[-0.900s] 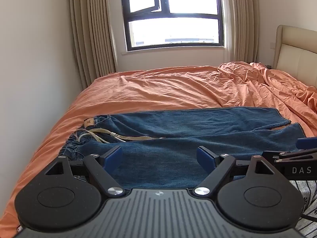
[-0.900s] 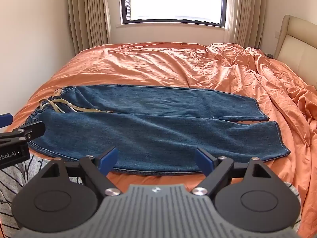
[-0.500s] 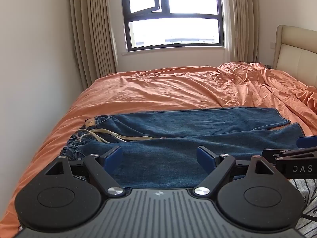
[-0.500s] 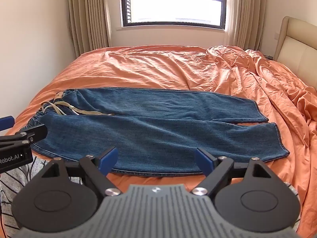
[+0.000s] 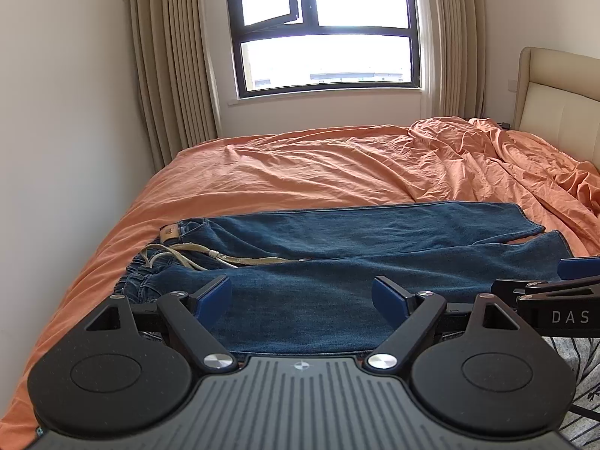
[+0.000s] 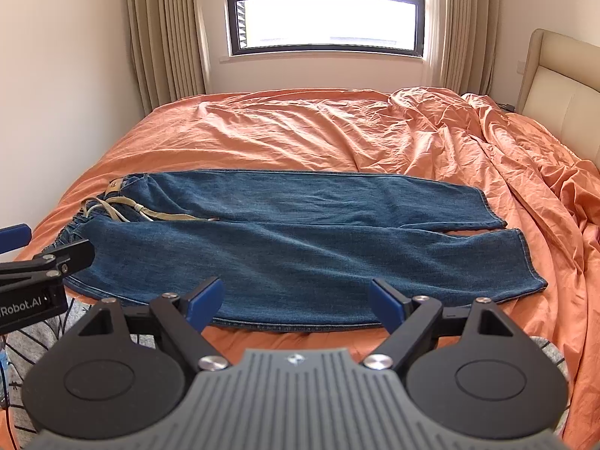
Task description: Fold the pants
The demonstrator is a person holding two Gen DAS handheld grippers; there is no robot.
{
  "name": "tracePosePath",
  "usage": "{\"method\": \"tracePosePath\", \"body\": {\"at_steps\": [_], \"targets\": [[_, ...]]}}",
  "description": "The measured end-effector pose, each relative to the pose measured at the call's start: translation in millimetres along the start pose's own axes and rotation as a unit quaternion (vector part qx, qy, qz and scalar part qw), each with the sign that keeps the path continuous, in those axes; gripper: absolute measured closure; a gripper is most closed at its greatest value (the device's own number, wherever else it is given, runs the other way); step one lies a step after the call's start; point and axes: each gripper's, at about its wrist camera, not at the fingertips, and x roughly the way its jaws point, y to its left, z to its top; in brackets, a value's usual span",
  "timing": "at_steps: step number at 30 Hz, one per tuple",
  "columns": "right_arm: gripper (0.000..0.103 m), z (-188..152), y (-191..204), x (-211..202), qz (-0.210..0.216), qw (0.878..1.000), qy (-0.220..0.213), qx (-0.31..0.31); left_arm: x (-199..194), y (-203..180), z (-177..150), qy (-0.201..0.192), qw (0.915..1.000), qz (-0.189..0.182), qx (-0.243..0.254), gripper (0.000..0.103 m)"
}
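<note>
Blue jeans (image 6: pixel 292 240) lie flat across the orange bed, waistband with a beige drawstring (image 6: pixel 123 210) at the left, leg hems at the right. In the left wrist view the jeans (image 5: pixel 337 255) fill the near bed. My left gripper (image 5: pixel 302 296) is open and empty, held above the near edge of the jeans toward the waist. My right gripper (image 6: pixel 296 300) is open and empty, above the near edge of the lower leg. Each gripper shows at the side of the other's view.
The orange sheet (image 6: pixel 337 127) is flat at the back and rumpled toward the right. A beige headboard (image 6: pixel 562 86) stands at the right, a wall (image 6: pixel 56 93) at the left, curtains and a window (image 6: pixel 326 7) behind the bed.
Both grippers have drawn back and tilted up slightly; the jeans sit a little lower in both views. Both stay open. The jeans have not moved.
</note>
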Motion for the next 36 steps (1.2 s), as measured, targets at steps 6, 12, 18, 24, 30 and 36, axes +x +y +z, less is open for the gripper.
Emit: {"method": "tracePosePath", "body": {"at_steps": [6, 12, 18, 24, 30, 36], "targets": [[0.022, -4.2, -0.1, -5.4, 0.0, 1.0, -0.007, 0.002, -2.3, -0.1, 1.8, 0.0, 1.0, -0.001, 0.002, 0.004], [0.022, -7.8, -4.6, -8.7, 0.002, 1.0, -0.005, 0.011, -6.9, 0.5, 2.0, 0.001, 1.0, 0.0, 0.001, 0.004], [0.022, -11.8, -5.1, -14.5, -0.003, 1.0, -0.006, 0.012, -9.1, 0.9, -2.3, 0.003, 1.0, -0.003, 0.003, 0.005], [0.022, -12.6, -4.3, -17.8, -0.006, 1.0, -0.006, 0.015, -9.1, -1.8, -3.1, 0.004, 1.0, -0.005, 0.004, 0.004], [0.022, -13.1, -3.5, -21.6, -0.008, 1.0, -0.01, 0.015, -9.8, -3.0, -4.0, 0.004, 1.0, -0.006, 0.004, 0.004], [0.022, -14.2, -3.5, -22.9, -0.007, 1.0, -0.01, 0.017, -9.8, -2.9, -3.9, 0.004, 1.0, -0.006, 0.004, 0.004]]}}
